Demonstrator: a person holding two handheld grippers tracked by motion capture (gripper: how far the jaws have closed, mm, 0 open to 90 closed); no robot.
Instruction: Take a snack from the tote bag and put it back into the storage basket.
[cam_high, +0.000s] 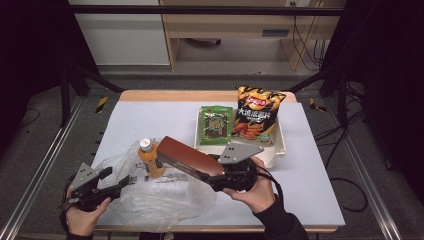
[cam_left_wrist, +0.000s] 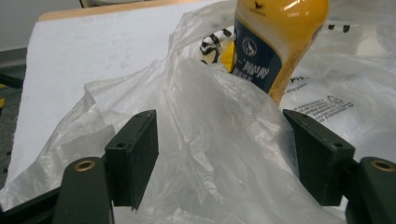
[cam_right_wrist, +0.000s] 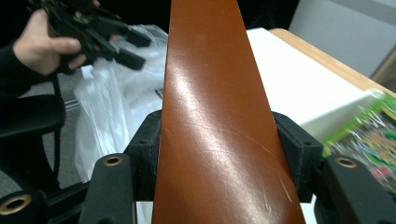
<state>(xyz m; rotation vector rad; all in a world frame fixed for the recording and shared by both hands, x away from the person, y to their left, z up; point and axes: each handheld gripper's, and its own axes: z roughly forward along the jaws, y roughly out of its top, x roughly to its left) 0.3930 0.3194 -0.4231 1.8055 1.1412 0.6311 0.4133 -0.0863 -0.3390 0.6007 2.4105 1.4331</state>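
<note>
- The table (cam_high: 150, 112) is covered with a pale, white-grey sheet; a light wooden edge shows along its far side. It stands inside a dark metal frame.
- Beyond the table are grey floor, a light wooden desk with a white panel beside it, and cables hanging at the far right.
- A cream tray (cam_high: 278, 150) sits on the table's far right part, and everything else is placed from it.
- In the tray lie a green snack packet (cam_high: 216, 125) and, just to its right, a black-and-orange crisp bag (cam_high: 256, 114) propped against the far rim.
- Left of the tray, on the near half of the table, lies a crumpled clear plastic bag (cam_high: 155, 192); an orange drink bottle (cam_high: 149, 159) stands upright in it.
- The right hand-held gripper (cam_high: 212, 176), just in front of the tray's near left corner, has its jaws closed against both sides of a long reddish-brown box (cam_high: 187, 156), which slants up and away from the tray, its far end near the bottle.
- The left hand-held gripper (cam_high: 117, 184), well left of the tray, has its jaws spread wide, with a fold of the plastic bag between them, not pinched.
</note>
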